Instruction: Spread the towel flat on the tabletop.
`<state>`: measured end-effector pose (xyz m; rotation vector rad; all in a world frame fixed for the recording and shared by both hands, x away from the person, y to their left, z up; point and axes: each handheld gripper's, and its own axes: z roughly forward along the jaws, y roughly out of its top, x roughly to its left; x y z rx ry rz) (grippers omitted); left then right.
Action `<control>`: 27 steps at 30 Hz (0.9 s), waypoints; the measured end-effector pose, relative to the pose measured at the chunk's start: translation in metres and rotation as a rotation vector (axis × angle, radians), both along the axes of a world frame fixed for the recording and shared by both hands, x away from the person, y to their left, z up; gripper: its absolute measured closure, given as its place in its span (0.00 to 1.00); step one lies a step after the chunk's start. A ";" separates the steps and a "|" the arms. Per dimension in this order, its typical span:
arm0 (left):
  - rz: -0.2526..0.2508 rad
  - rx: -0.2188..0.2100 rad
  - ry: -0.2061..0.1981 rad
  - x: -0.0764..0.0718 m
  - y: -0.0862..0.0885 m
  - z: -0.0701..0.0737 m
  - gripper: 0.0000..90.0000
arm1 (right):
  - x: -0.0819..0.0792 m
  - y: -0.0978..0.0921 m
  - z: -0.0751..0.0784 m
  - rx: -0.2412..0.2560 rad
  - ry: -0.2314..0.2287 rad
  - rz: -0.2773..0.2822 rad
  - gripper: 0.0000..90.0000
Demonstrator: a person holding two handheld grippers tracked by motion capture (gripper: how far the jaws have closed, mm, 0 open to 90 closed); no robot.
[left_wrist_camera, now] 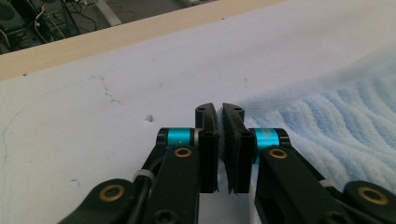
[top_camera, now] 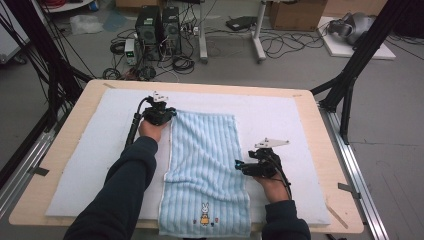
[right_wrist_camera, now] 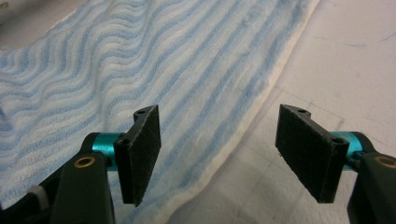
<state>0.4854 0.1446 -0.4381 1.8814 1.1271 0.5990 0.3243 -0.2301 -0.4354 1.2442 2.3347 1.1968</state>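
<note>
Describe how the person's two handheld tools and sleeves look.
Both tools, left tool and right tool, are black with turquoise bands near flat dark jaw pads. Each carries a pale three-cornered plate on top and trails a black cable. The sleeves are dark navy.

I'm looking down on a light wooden table (top_camera: pixel 320 150), its pale rim showing all round; a white foam mat (top_camera: pixel 280 120) lies flat on it and covers nearly the whole top; I can see faint pen marks and a small dent on the mat in the left gripper view; on the mat lies a blue-and-white striped towel (top_camera: pixel 205 170), spread lengthwise from the middle toward my near edge; its near end hangs just past the mat's front edge; a small rabbit picture (top_camera: pixel 204 214) sits near that end; the towel's middle is rumpled into a few soft folds; its white hem runs along the mat in the right gripper view.
</note>
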 end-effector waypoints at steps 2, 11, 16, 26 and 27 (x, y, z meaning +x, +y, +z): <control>0.039 -0.030 0.033 0.001 0.001 -0.001 0.69 | 0.003 -0.001 -0.001 0.006 0.003 -0.005 0.35; 0.027 -0.079 0.102 -0.015 0.012 0.003 0.50 | 0.056 -0.002 0.006 -0.006 0.002 -0.057 0.60; -0.001 -0.069 0.132 -0.026 0.015 0.000 0.50 | 0.085 0.011 0.003 -0.060 0.012 -0.058 0.53; -0.032 -0.071 0.151 -0.035 0.012 -0.003 0.50 | 0.142 0.040 -0.003 -0.130 0.022 -0.197 0.68; -0.037 -0.071 0.147 -0.035 0.011 -0.003 0.51 | 0.144 0.044 -0.006 -0.148 0.006 -0.187 0.78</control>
